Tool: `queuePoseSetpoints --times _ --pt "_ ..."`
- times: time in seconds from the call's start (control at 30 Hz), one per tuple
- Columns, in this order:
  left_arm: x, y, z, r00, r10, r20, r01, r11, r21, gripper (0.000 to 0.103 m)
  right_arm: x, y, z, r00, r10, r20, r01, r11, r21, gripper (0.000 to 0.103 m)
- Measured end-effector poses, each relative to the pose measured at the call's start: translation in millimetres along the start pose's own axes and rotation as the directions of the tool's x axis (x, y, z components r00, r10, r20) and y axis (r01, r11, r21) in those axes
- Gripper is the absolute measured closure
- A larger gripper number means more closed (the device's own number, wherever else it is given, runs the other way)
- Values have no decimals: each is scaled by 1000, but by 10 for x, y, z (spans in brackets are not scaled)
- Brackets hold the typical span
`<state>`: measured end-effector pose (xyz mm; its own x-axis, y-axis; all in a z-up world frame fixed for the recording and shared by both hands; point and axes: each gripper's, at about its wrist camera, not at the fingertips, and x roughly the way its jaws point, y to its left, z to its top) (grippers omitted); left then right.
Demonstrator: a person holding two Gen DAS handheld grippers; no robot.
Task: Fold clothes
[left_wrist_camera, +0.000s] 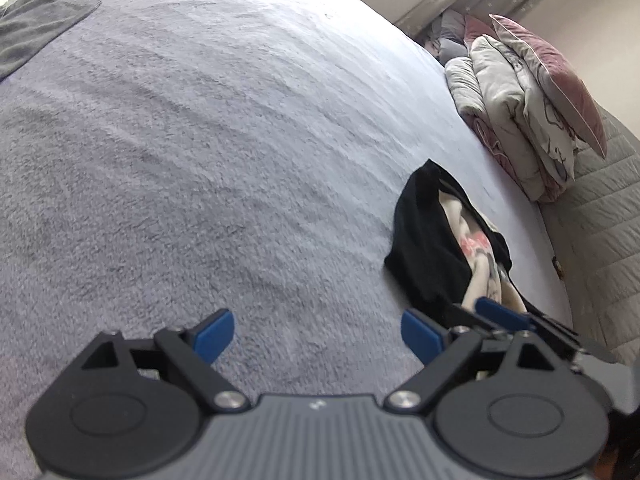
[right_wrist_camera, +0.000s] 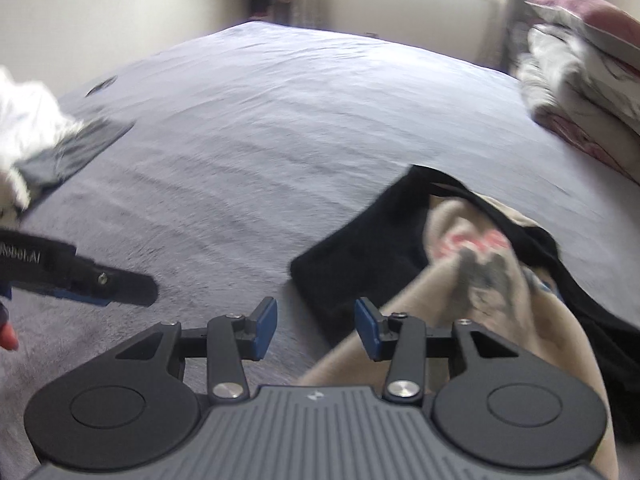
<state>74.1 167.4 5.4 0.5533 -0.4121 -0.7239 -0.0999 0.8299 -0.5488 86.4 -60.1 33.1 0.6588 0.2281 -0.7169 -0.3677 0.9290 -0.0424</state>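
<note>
A heap of clothes lies on the grey bed cover: a black garment (left_wrist_camera: pixel 428 240) (right_wrist_camera: pixel 360 248) with a cream printed garment (left_wrist_camera: pixel 480 256) (right_wrist_camera: pixel 472 256) bundled on it. My left gripper (left_wrist_camera: pixel 318 338) is open and empty, over bare cover left of the heap; it also shows in the right wrist view (right_wrist_camera: pixel 120 284). My right gripper (right_wrist_camera: pixel 316 328) is open and empty, just in front of the heap's near edge, with cream cloth under its right finger. Its blue fingertip (left_wrist_camera: pixel 500 312) shows in the left wrist view beside the heap.
A dark grey folded garment (left_wrist_camera: pixel 36 28) (right_wrist_camera: pixel 72 152) lies at the far left with white cloth (right_wrist_camera: pixel 28 128) beside it. Folded bedding and a pink pillow (left_wrist_camera: pixel 548 76) (right_wrist_camera: pixel 584 80) are stacked at the right. A quilted headboard (left_wrist_camera: pixel 600 216) borders the bed.
</note>
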Motion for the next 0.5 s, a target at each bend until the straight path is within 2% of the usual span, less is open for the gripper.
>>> queuePoseSetpoints --times 0.17,0.23,0.27,0.3,0.37,0.5 --pt "-52 83 52 1000 -20 16 20 998 -53 11 308 170 42 998 -16 -52 12 997 -77 61" --pt "-84 119 67 999 -28 24 30 997 -72 11 420 186 37 996 -66 -66 60 994 -97 68" --pt "-99 132 73 999 -33 27 35 996 -81 11 481 167 35 993 -94 -72 87 992 -93 76" --pt "-112 144 81 999 -39 31 42 995 -89 11 531 131 37 990 -117 -79 111 991 -77 87" --pt "-130 165 97 998 -52 37 55 993 -101 11 611 10 59 988 -122 -92 121 993 -13 92" --pt "-140 194 137 996 -79 43 84 989 -126 11 626 -133 194 992 -71 -106 83 989 120 95"
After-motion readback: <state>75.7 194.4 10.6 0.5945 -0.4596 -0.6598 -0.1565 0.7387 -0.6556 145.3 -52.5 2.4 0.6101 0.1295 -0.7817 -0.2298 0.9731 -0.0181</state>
